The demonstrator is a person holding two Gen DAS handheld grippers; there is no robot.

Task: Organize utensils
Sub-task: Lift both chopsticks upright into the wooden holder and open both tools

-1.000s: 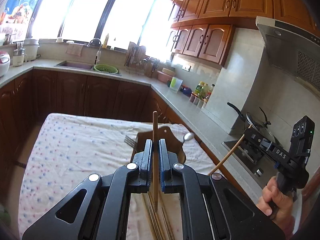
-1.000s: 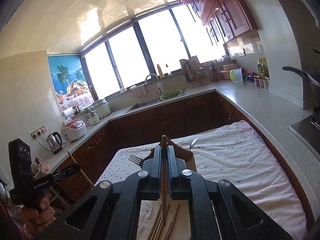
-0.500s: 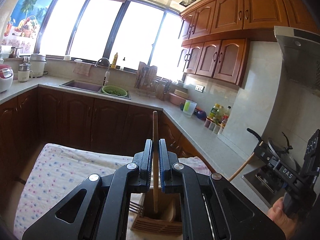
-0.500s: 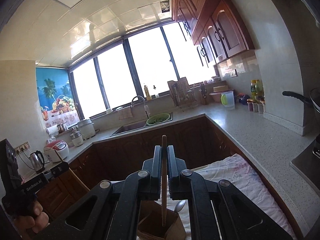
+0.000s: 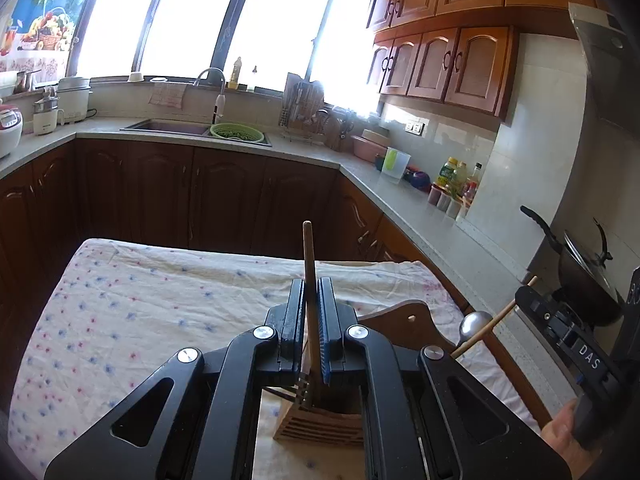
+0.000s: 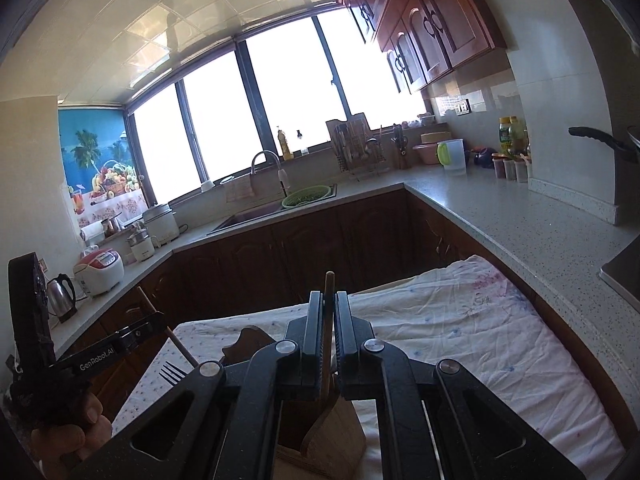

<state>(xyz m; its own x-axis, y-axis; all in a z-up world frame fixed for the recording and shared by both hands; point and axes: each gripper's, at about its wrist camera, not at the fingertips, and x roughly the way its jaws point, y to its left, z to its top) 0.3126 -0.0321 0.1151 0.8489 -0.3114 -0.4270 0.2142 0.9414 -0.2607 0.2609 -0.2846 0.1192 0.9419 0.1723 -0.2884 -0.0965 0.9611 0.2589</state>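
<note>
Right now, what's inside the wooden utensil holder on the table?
The wooden utensil holder holds a fork, tines up, and a spoon. The chopstick in the left gripper points into it. Its bottom is hidden.

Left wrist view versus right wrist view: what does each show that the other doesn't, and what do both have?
Only the left wrist view shows the spoon by the wooden utensil holder, the pan with its lid on the stove, and the right gripper shut on a chopstick.

Only the right wrist view shows the kettle, the red and white rice cooker and the left gripper.

Both show the holder, a fork, the floral cloth, the green colander and a chopstick clamped in the camera's own gripper.
</note>
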